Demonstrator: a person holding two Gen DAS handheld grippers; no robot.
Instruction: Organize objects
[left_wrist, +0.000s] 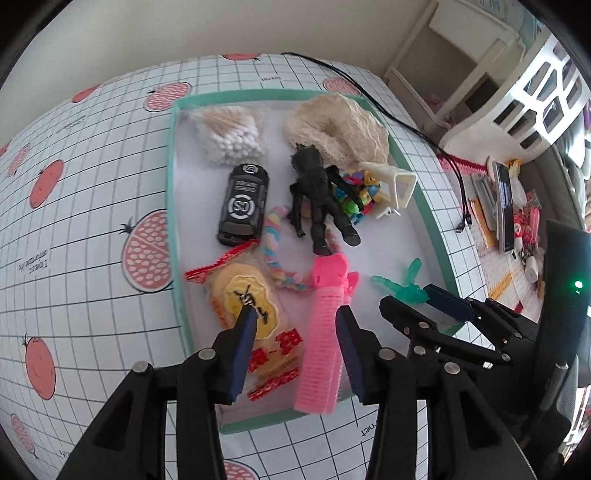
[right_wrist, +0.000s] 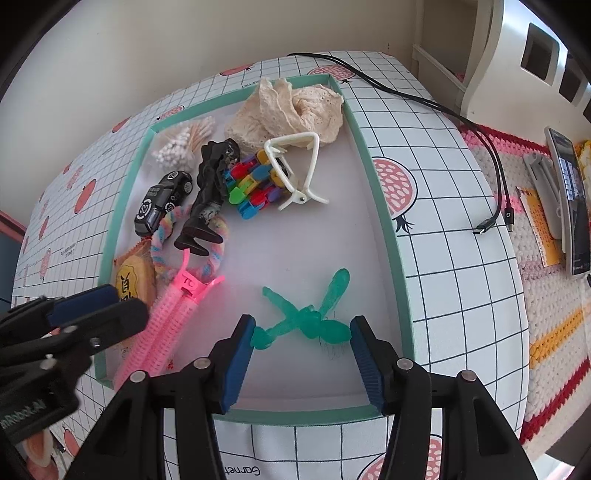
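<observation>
Tablecloth (right_wrist: 443, 258) with grid and pomegranates under green-rimmed tray (right_wrist: 388, 236).

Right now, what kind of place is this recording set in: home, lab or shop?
Most likely a home, perhaps a bedroom or child's room. A crocheted rug covers the floor beside the pomegranate-print tablecloth, white furniture with cut-outs stands behind, and the green-rimmed tray holds hair clips, toys and cotton swabs.

My left gripper (left_wrist: 295, 332) and right gripper (right_wrist: 301, 343) are matte black plastic linkages with round silver pivot pins. Each finger carries a ribbed blue pad (right_wrist: 365, 360). White lettering marks the left gripper's body.
</observation>
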